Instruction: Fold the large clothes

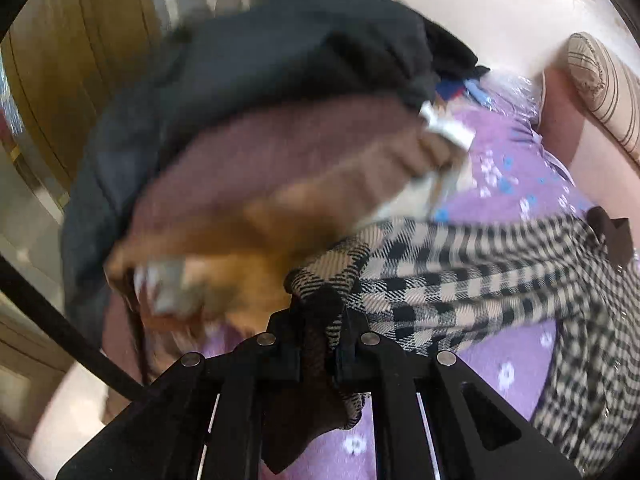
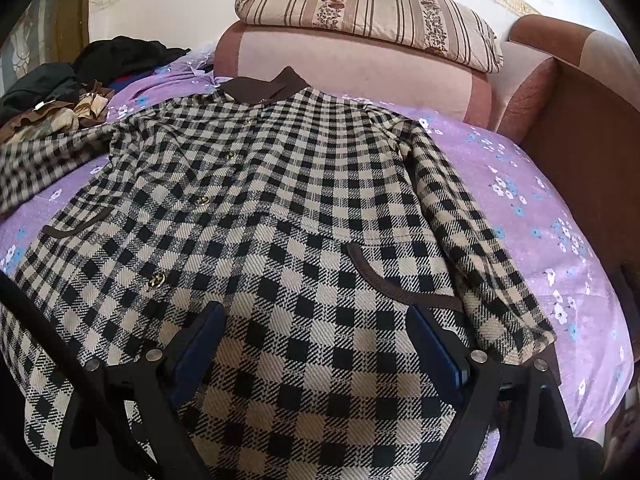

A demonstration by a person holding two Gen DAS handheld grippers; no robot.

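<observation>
Purple floral bedspread [image 2: 532, 216] carries a checked coat [image 2: 280, 200], left gripper [image 1: 318, 312] clamped on its sleeve [image 1: 460, 280], right gripper [image 2: 316, 344] apart.

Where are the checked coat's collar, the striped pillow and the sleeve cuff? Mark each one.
collar [image 2: 266, 88], right wrist view, on the brown fold at the coat's neck
striped pillow [image 2: 368, 12], right wrist view, on its middle
sleeve cuff [image 1: 320, 280], left wrist view, on the bunched end just above the fingers
</observation>
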